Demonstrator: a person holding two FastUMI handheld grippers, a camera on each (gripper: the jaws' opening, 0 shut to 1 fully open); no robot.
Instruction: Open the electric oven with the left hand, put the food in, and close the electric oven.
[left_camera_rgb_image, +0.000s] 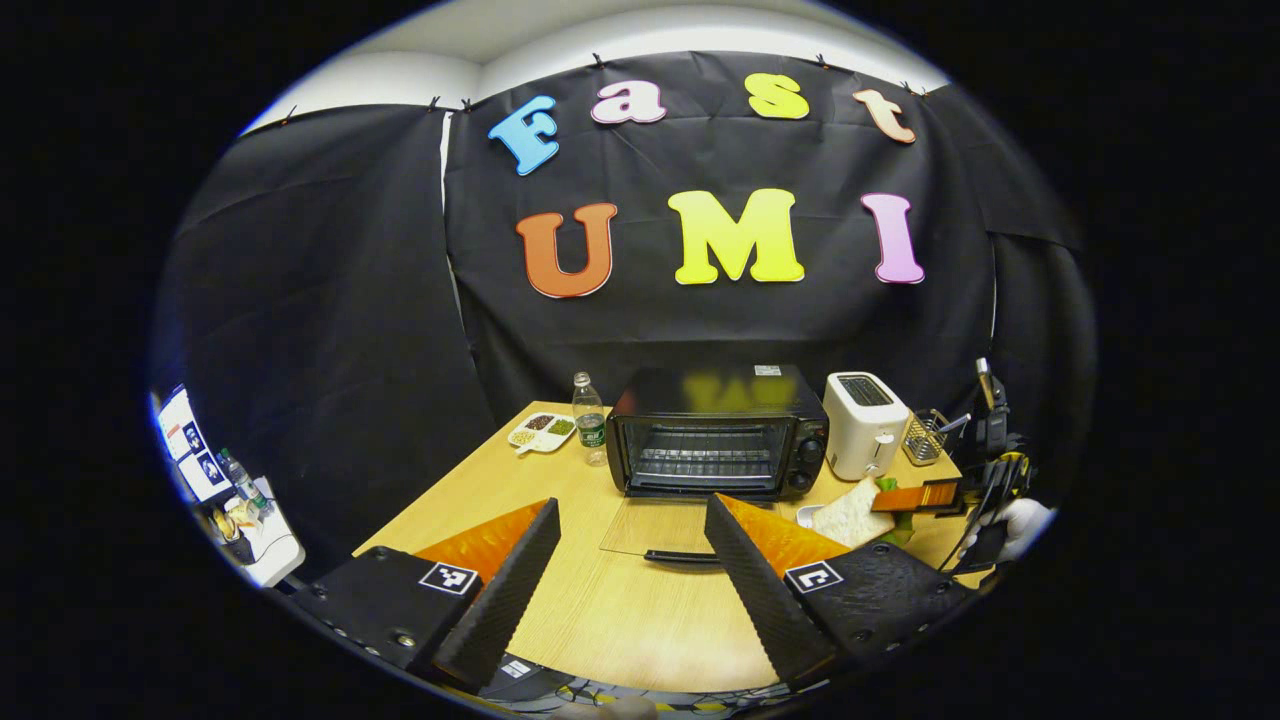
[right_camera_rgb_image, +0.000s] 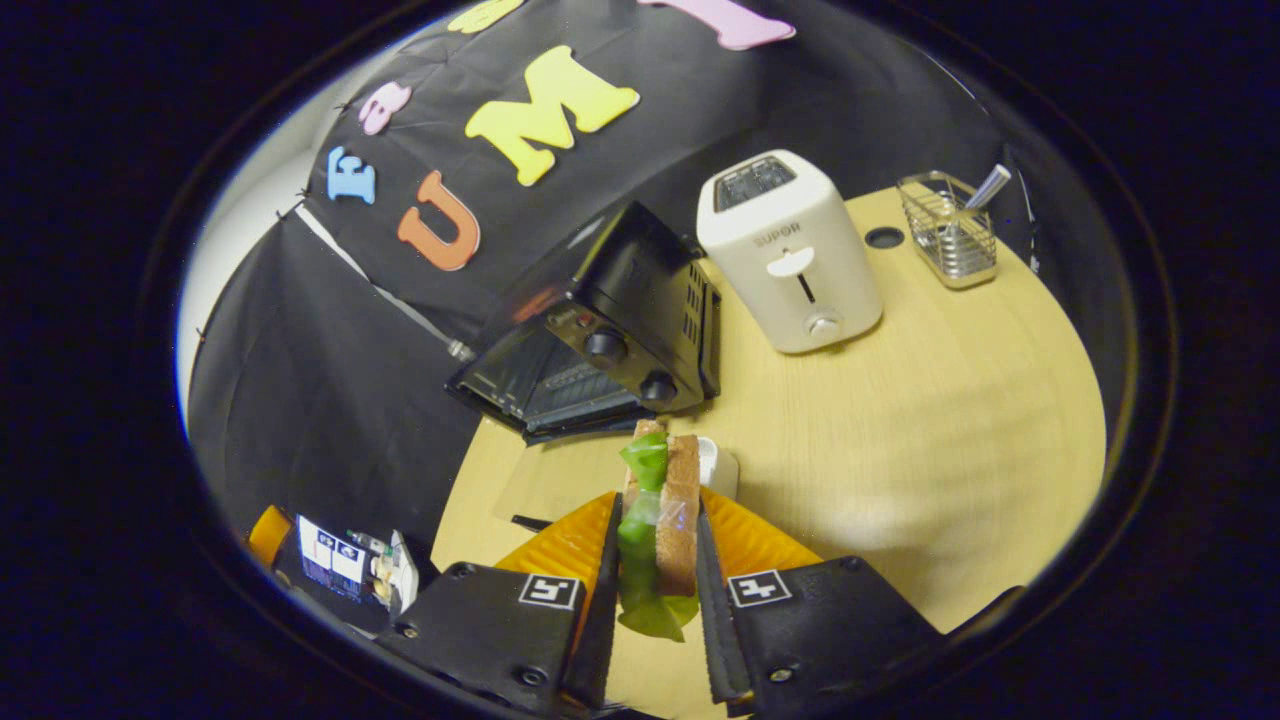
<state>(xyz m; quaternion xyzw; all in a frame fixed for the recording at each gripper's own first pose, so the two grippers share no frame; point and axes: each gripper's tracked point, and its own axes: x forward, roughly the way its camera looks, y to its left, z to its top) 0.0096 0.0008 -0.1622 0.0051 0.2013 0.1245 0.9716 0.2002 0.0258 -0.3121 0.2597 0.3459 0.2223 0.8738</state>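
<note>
Tabletop (right_camera_rgb_image: 900, 420); sandwich (right_camera_rgb_image: 660, 520) between right gripper (right_camera_rgb_image: 655, 600) jaws.

The wooden table (left_camera_rgb_image: 600, 610) bears the electric oven (left_camera_rgb_image: 715, 430), toaster (left_camera_rgb_image: 865, 425), water bottle (left_camera_rgb_image: 589, 418) and wire basket (right_camera_rgb_image: 948, 235).

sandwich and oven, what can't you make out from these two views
- Sandwich: right gripper view, the claw fingers cover both faces; any filling beyond the green leaf is hidden.
- Oven interior: left gripper view, too dark past the rack.
- Oven door handle: left gripper view, its right end is hidden behind the left claw.
</note>
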